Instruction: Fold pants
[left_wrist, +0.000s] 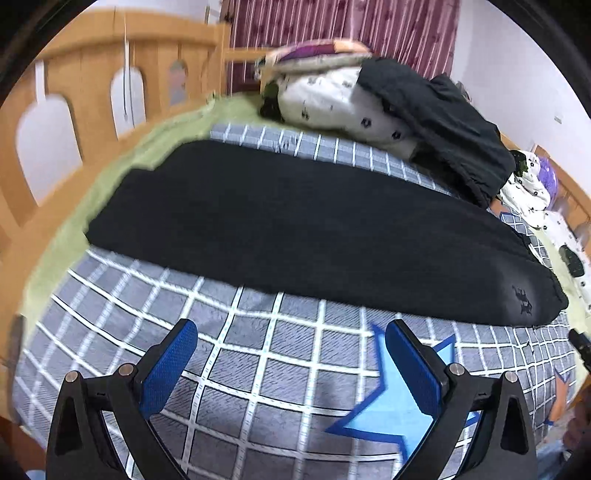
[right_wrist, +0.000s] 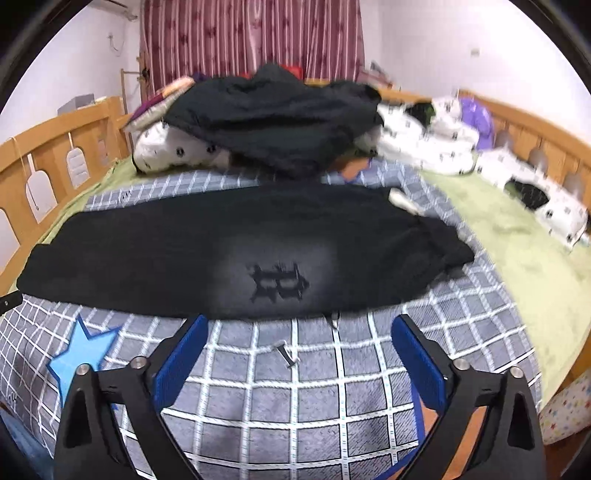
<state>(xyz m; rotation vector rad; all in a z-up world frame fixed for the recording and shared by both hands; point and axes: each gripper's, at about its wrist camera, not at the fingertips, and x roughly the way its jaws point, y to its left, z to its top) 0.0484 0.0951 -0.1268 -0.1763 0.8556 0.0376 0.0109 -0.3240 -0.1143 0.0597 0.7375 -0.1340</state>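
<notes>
Black pants (left_wrist: 295, 229) lie flat across the grey checked blanket (left_wrist: 266, 369), folded lengthwise into one long strip. In the right wrist view the pants (right_wrist: 221, 240) show a dark printed logo (right_wrist: 279, 282) near their front edge, waist end to the right. My left gripper (left_wrist: 291, 336) is open and empty, just short of the pants' near edge. My right gripper (right_wrist: 301, 332) is open and empty, its fingertips at the pants' near edge below the logo.
A pile of dark clothing (right_wrist: 273, 114) on white patterned bedding (right_wrist: 166, 151) lies behind the pants. Wooden bed rails (left_wrist: 74, 96) run along the left and also show at the right in the right wrist view (right_wrist: 535, 125). More bedding (right_wrist: 461, 144) lies at right. Green sheet (right_wrist: 517, 251).
</notes>
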